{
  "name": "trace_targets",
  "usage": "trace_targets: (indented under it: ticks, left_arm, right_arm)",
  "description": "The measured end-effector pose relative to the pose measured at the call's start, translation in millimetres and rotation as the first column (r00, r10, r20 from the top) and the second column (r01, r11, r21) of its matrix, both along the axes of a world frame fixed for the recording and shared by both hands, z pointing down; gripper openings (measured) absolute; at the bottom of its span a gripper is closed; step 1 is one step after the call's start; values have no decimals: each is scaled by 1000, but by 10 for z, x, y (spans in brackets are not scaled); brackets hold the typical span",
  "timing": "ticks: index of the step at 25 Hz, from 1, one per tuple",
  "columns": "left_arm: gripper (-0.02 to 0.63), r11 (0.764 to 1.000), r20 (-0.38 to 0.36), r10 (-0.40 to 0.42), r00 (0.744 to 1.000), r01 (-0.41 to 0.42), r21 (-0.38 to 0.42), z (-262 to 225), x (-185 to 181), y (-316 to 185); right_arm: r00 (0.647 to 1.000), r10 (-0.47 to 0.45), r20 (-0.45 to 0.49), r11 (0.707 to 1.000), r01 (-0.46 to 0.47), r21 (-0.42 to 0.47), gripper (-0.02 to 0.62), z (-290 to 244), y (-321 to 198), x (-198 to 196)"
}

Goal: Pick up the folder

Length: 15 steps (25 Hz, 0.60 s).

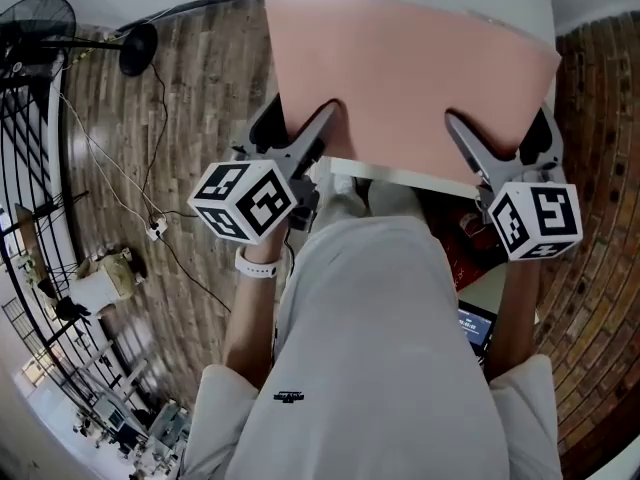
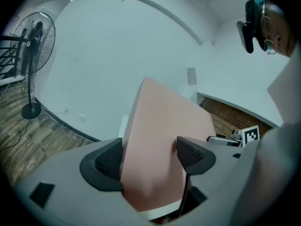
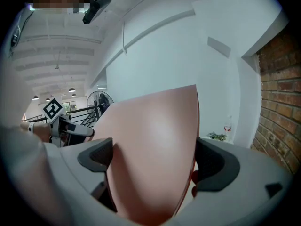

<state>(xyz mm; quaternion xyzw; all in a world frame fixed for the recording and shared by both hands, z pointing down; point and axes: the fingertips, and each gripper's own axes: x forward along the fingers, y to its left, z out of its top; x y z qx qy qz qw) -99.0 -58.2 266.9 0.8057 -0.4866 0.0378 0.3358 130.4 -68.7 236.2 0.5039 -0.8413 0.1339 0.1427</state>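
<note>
A large salmon-pink folder [image 1: 410, 78] is held up in the air in front of me, tilted, hiding most of the white table behind it. My left gripper [image 1: 325, 133] is shut on the folder's near left edge, and in the left gripper view the folder [image 2: 162, 145] fills the gap between the black pads [image 2: 106, 163]. My right gripper [image 1: 470, 143] is shut on the near right edge; in the right gripper view the folder [image 3: 153, 159] bows between the pads [image 3: 214, 166].
A white table edge [image 1: 400, 176] shows under the folder. A standing fan [image 1: 40, 28] and loose cables [image 1: 150, 218] are on the wooden floor to the left. A brick wall [image 1: 600, 218] runs along the right. The person's light shirt [image 1: 390, 368] fills the lower view.
</note>
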Motion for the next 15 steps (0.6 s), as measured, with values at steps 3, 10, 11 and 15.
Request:
trace_targets:
  ticks: [3,10,11,15]
  left_arm:
    - [368,1000,1,4,1000,-4,29,-107,-5,65]
    - [368,996,12,3,1000,-4,84,-319,-3,112]
    - [368,996,11,1,1000,-2,89,-343,-5,135]
    - [368,995,-1,-1,1000,1,105,-429,-11,210]
  right_arm:
    - [1000,6,6,1000,-6,28,546,-94,82,0]
    - [999,13,35,998,-15,67,546,-246,158,16]
    - [999,15,37,997,-18,71,546,-266,183,16]
    - [999,25,44,996,-29,88,546,-339,275,20]
